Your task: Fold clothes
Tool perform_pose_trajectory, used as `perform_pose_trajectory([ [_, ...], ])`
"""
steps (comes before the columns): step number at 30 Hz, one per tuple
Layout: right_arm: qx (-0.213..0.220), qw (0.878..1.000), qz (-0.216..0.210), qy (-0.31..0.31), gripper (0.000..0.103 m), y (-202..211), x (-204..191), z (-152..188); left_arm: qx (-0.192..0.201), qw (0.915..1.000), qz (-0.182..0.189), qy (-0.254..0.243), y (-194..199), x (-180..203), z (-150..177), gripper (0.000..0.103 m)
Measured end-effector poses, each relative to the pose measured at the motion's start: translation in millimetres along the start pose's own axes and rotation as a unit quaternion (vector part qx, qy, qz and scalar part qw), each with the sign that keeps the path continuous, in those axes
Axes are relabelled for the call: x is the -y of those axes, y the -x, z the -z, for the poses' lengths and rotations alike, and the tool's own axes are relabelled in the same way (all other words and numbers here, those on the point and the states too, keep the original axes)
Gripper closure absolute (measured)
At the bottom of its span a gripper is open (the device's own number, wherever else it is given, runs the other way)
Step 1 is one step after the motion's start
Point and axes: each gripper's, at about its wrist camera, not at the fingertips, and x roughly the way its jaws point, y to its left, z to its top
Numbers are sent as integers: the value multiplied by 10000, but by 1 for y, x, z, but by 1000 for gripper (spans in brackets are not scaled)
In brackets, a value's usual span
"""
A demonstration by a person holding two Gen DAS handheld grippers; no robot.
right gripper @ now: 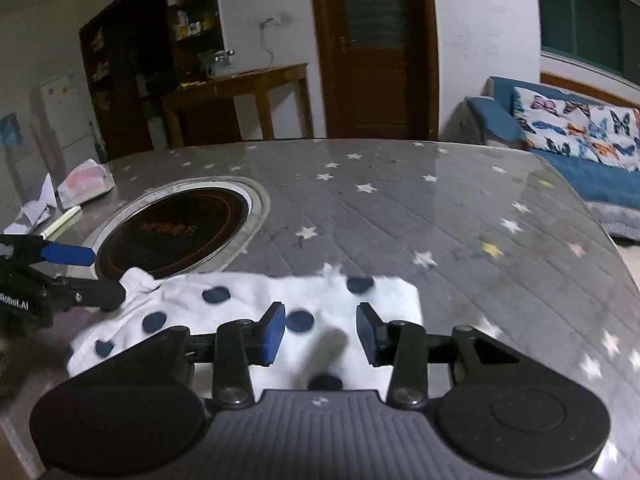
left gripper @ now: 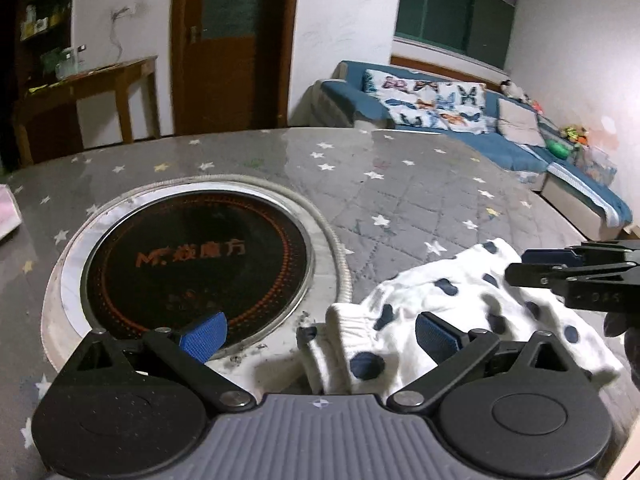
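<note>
A white garment with dark blue dots (left gripper: 440, 320) lies crumpled on the grey star-patterned table near its front edge; it also shows in the right wrist view (right gripper: 248, 300). My left gripper (left gripper: 320, 334) is open, its jaws wide apart over the garment's ribbed left end. My right gripper (right gripper: 320, 330) is open and hovers just above the garment's middle. The right gripper (left gripper: 560, 272) appears at the right of the left wrist view. The left gripper (right gripper: 84, 276) appears at the left of the right wrist view, beside the garment's left edge.
A round black induction cooktop (left gripper: 200, 264) is set into the table (left gripper: 400, 184) left of the garment, seen also in the right wrist view (right gripper: 176, 236). Papers and a plastic bag (right gripper: 84, 184) lie at the table's far left. A blue sofa (left gripper: 480, 120) stands beyond.
</note>
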Motion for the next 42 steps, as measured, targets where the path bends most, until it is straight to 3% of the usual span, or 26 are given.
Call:
perform_pose_trajectory([
  [7,-337,9994,98,-50,63,-40,2,-2,-211,9994,-250,59,-22,-3,5,2],
  [14,-298,9995,132,39,62,-34,-1,-2,-267,9992,-273,152,-25,-6,10,2],
  [29,-117,9945,-857,585,49,21,-74,29,-211,9988,-279,333,-13,-8,11,1],
  [37,19,9916,-579,1159,49,26,-106,60,-196,9983,-232,496,-5,-9,14,0],
  [42,255,9895,-449,1353,48,40,-113,60,-139,9981,-213,556,3,-8,16,0],
])
